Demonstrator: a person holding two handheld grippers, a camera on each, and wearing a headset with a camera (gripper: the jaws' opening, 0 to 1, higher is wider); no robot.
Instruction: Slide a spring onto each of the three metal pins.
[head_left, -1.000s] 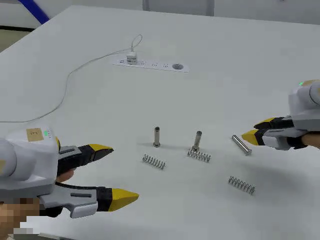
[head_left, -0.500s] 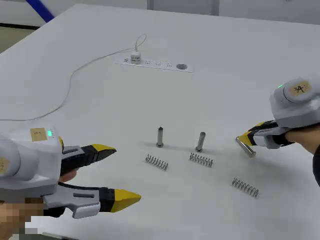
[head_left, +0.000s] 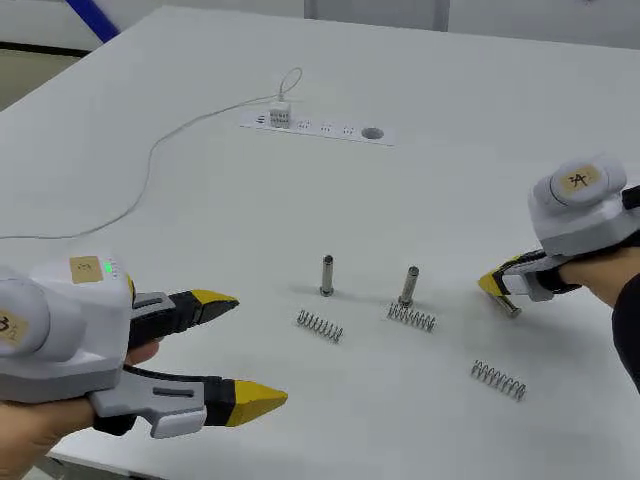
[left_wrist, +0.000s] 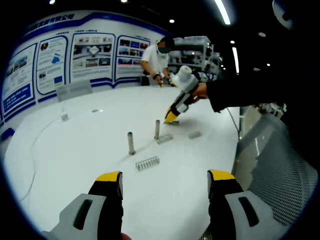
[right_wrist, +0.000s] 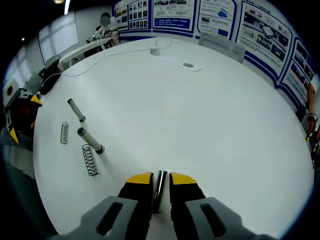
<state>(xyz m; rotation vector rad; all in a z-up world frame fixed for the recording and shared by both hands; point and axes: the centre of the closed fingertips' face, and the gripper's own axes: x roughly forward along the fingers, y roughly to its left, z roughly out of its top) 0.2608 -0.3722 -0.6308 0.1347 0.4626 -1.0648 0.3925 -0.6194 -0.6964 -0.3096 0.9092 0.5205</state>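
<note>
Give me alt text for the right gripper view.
The right hand-held gripper has yellow-tipped jaws closely flanking a metal pin lying on the white table; whether they pinch it is unclear. At the view's left, two more pins stand upright, a spring lying by each.

Bright, even light is falling from overhead in the head view, and the matte white tabletop (head_left: 200, 250) is washing out towards its far edge. The two upright steel pins (head_left: 327, 275) (head_left: 410, 286) are casting only faint, soft shadows. The white-and-black left gripper with yellow tips (head_left: 260, 348) is looking slightly soft at its near body. In the left gripper view, long ceiling strip lights (left_wrist: 223, 11) are glaring at the top, the right side is sinking into darkness, and the fisheye is bending the blue-and-white wall posters (left_wrist: 90, 52). In the right gripper view the tabletop is bulging outward, and the lying steel pin (right_wrist: 159, 190) is glinting between the softly focused jaws of the right gripper (right_wrist: 156, 179).
</note>
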